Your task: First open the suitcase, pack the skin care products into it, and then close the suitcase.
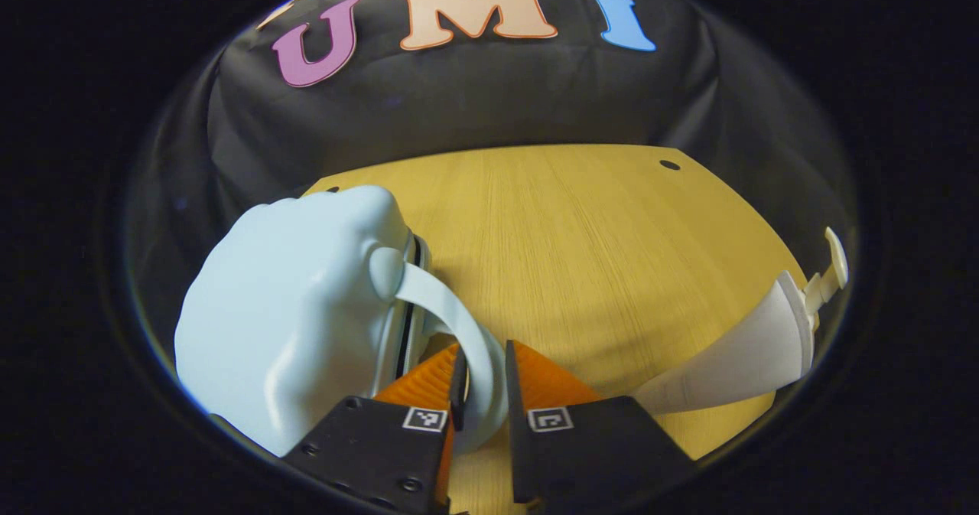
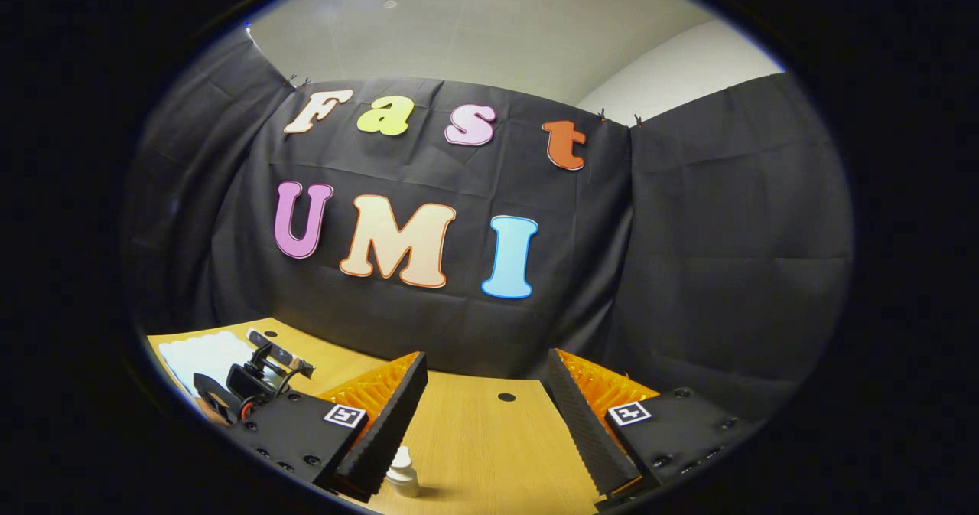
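Presently, item one: suitcase (image 1: 291,308), pale blue, moulded shell, standing on the wooden surface (image 1: 581,239) at the left of the left gripper view. Its halves look shut together along the dark seam (no gap seen), so opening seems not yet done.

Item two: handle (image 1: 459,324), a pale strap arching off the case edge. The left tool (image 1: 482,392) has its two fingers closed in on this strap, one each side, pinching it.

Item three: pump bottle (image 1: 757,339), white, near the right edge of the same surface, well apart from the case; not yet packed.

Item four: right tool (image 2: 482,415), fingers spread wide, holding nothing, raised over the surface. A small white bottle (image 2: 401,473) stands below, just beside its left finger.

Status, as judged: first step in hand. Left to do: opening, packing, closing.
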A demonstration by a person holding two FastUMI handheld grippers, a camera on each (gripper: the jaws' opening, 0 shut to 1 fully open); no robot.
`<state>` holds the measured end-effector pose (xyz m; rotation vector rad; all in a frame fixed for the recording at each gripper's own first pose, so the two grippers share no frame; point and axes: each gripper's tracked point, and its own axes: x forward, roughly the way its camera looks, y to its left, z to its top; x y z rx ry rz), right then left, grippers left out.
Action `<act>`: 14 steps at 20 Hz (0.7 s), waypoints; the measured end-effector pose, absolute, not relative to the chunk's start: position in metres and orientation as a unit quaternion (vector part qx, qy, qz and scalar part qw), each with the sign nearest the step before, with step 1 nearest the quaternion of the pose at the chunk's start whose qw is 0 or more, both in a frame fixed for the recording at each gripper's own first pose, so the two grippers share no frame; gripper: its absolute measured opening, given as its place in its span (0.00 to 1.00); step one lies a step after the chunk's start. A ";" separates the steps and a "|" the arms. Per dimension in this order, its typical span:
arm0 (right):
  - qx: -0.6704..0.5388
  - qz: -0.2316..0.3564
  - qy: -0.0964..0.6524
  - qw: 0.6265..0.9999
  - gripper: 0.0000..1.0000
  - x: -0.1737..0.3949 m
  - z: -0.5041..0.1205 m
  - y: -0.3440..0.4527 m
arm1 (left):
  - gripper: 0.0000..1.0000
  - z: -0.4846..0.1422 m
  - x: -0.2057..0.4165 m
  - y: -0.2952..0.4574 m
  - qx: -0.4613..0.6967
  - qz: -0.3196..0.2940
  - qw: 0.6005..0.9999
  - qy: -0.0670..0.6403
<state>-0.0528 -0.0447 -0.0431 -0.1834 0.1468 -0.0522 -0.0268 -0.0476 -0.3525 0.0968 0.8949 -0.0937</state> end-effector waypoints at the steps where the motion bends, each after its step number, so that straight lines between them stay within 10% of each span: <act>1: -0.093 -0.025 0.072 0.993 0.99 -0.053 -0.042 -0.043 | 0.19 -0.350 -0.027 -0.049 0.034 -0.048 0.900 0.431; 14: -0.079 -0.001 0.047 0.996 0.99 -0.052 -0.034 -0.027 | 0.00 -0.305 -0.018 -0.041 0.028 -0.078 0.897 0.434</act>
